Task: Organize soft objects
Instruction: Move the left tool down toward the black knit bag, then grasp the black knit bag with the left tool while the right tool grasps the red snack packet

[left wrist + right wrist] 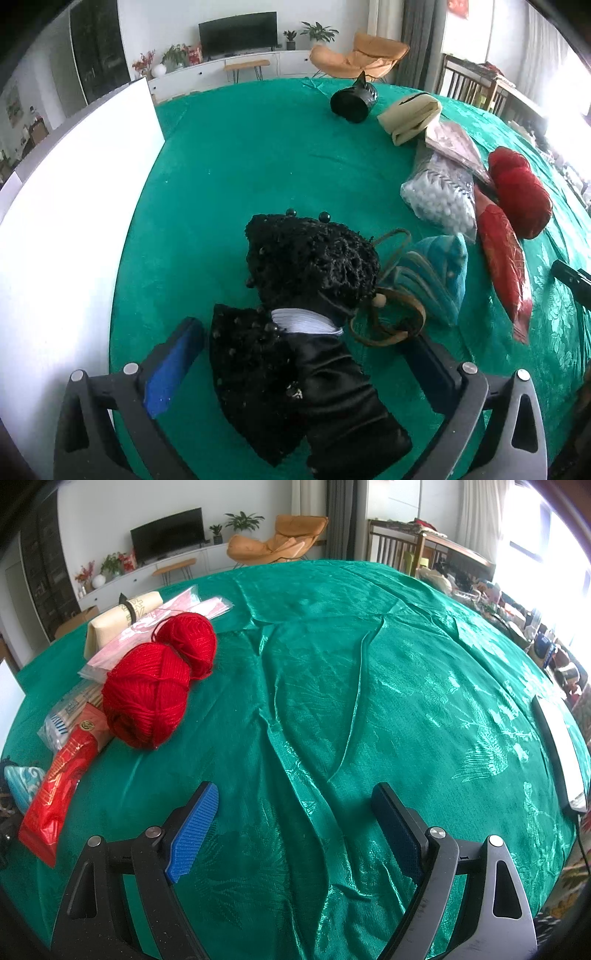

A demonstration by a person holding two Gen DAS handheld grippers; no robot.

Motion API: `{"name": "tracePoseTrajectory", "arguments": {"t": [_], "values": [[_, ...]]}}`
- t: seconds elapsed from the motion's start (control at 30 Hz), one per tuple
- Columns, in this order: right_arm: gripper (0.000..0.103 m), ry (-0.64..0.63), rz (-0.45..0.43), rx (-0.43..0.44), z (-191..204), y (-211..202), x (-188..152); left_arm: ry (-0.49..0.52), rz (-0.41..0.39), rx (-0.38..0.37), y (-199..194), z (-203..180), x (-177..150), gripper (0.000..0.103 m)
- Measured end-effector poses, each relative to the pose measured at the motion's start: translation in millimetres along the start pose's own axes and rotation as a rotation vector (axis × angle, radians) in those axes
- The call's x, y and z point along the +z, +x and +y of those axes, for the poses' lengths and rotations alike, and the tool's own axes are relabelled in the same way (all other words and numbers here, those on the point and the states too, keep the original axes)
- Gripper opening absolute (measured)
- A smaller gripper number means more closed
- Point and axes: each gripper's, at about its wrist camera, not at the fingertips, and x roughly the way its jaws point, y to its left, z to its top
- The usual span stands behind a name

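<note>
- Left gripper [295, 354]: fingers spread wide on either side of the black beaded pouch [295, 332], pads clear of it. The pouch lies flat on the green tabletop [240, 166].
- Right gripper [295, 827]: fingers apart and empty, hovering over bare cloth.
- Remaining soft items sit in a row along the right of the left view: cream roll [410, 118], bag of white balls [439, 195], red yarn [521, 192], red packet [502, 266], blue pouch [439, 273].
- Judgement: this looks like a placement just finished. Lift the left gripper straight away.
- Risk: the brown cord loop [388, 325] lies touching the right finger and may snag.
- Next pick probably falls to the right gripper; yarn is nearest.
</note>
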Motion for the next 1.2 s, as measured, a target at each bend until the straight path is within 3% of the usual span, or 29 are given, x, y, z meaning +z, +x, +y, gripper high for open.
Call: {"name": "tracePoseTrajectory", "arguments": {"t": [0.97,1.03,1.1,1.2], "values": [[0.089,-0.014,0.010,0.021,4,-3,-1,-0.007,-0.006,0.002,1,1,0,0.103],[0.089,-0.023,0.068,0.067,5,-8,2,0.019,0.043,-0.017,0,2,3,0.103],[0.089,0.017,0.082,0.187,10,-21,5,0.028,0.095,-0.029,-1,5,5,0.103],[0.087,-0.005,0.162,0.373,46,-29,14,-0.003,0.069,-0.062,-7,10,9,0.103]]}}
